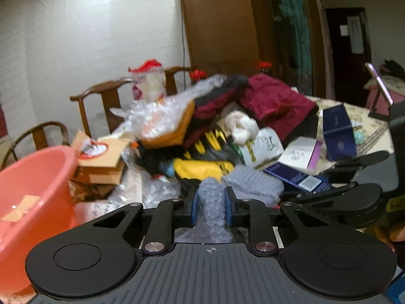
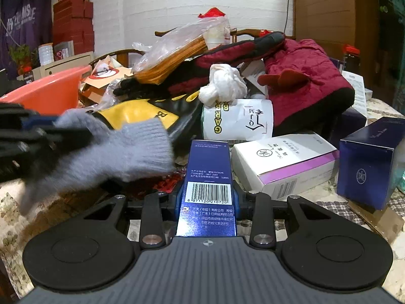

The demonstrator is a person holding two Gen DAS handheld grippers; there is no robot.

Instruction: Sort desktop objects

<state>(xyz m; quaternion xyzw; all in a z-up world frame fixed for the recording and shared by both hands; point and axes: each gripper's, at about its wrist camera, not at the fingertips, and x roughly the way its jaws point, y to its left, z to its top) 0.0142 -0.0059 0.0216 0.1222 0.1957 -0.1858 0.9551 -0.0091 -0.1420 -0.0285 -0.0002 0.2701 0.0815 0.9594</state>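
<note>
My left gripper (image 1: 211,206) is shut on a fuzzy grey sock (image 1: 211,202), which hangs between its blue pads above the cluttered table. The same sock (image 2: 121,152) shows blurred at the left of the right wrist view, held by the left gripper (image 2: 38,136). My right gripper (image 2: 208,200) is shut on a long dark blue box (image 2: 208,177) with a barcode label, held flat and pointing forward. In the left wrist view the right gripper (image 1: 354,190) and its blue box (image 1: 296,177) sit at the right.
An orange plastic basin (image 1: 27,190) stands at the left. The table holds a pile: red jacket (image 2: 303,76), yellow-black bag (image 2: 141,116), white bag (image 2: 238,121), white-purple box (image 2: 286,162), dark blue box (image 2: 367,162), cardboard (image 1: 98,157), plastic wrap. Wooden chairs stand behind.
</note>
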